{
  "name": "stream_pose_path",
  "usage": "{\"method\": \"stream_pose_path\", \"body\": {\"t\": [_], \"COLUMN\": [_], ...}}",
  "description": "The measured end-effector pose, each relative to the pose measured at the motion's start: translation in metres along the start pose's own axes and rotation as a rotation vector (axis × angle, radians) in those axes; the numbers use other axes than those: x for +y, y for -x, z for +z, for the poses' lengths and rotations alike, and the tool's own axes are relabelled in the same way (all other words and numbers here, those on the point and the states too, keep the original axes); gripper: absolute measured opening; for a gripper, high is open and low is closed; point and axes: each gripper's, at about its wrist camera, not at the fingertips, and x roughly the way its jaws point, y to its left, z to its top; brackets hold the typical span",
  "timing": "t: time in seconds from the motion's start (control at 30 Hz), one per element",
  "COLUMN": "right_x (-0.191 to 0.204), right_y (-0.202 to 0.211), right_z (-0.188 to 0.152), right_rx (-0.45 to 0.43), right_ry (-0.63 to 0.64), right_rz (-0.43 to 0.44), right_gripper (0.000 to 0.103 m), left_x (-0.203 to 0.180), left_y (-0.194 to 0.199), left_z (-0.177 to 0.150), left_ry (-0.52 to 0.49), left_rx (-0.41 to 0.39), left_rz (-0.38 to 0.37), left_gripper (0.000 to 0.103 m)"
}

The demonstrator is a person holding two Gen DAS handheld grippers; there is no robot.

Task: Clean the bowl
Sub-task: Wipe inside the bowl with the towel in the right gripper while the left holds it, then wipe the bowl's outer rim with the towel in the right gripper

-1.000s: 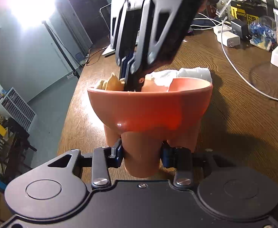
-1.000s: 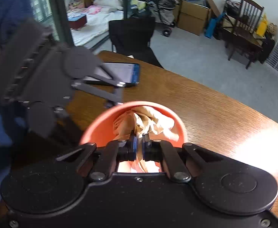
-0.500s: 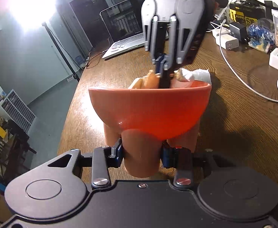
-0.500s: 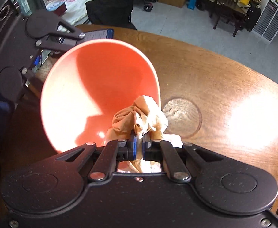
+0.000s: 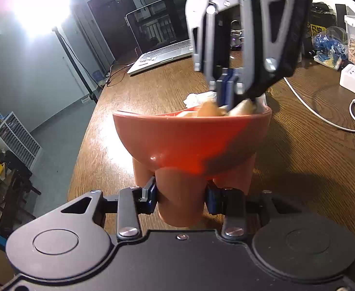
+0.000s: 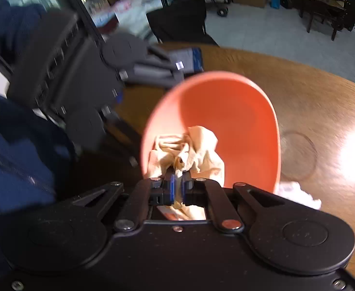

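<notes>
Overhead, right hand-held gripper (image 6: 177, 181) pinches a cloth (image 6: 189, 155) inside the bowl (image 5: 192, 140); left hand-held gripper (image 5: 181, 197) clamps its foot.

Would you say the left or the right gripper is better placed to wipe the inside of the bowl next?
Right. The right gripper is shut on the tan cloth inside the orange bowl; the left gripper is occupied clamping a bowl leg.

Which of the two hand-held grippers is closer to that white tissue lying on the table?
Right. The right hand-held gripper holds a cloth at the bowl rim beside the tissue; the left hand-held gripper clamps the bowl's leg on the opposite side.
</notes>
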Motion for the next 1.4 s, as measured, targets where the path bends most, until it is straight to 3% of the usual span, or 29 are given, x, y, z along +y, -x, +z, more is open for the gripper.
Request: {"method": "stream_pose_path", "body": {"t": [0.23, 0.43, 0.7, 0.83, 0.97, 1.07, 1.2, 1.4], "right_x": [-0.008, -0.029, -0.047, -0.038, -0.024, -0.012, 0.006, -0.003], "right_y": [-0.002, -0.016, -0.027, -0.018, -0.014, -0.011, -0.013, -0.018], "right_z": [0.018, 0.029, 0.038, 0.026, 0.019, 0.02, 0.026, 0.034], "right_rx": [-0.084, -0.093, 0.032, 0.092, 0.14, 0.091, -0.007, -0.104], "right_ry": [0.007, -0.007, 0.004, 0.035, 0.04, -0.012, -0.054, -0.092], "right_rz": [-0.053, -0.114, -0.162, -0.119, -0.038, 0.05, 0.117, 0.006], "right_gripper": [0.006, 0.006, 0.006, 0.006, 0.006, 0.006, 0.006, 0.006], "left_x": [0.002, 0.014, 0.024, 0.031, 0.028, 0.024, 0.015, 0.014], "left_y": [0.007, 0.014, 0.018, 0.016, 0.017, 0.016, 0.017, 0.02], "left_z": [-0.004, -0.008, -0.012, -0.015, -0.014, -0.016, -0.019, -0.025], "left_ry": [0.097, 0.214, 0.352, 0.421, 0.395, 0.395, 0.374, 0.389], "left_rx": [0.019, 0.041, 0.064, 0.072, 0.083, 0.101, 0.118, 0.134], "left_rz": [-0.032, -0.09, -0.198, -0.28, -0.333, -0.395, -0.424, -0.432], "left_gripper": [0.038, 0.038, 0.037, 0.037, 0.037, 0.038, 0.038, 0.038]}}
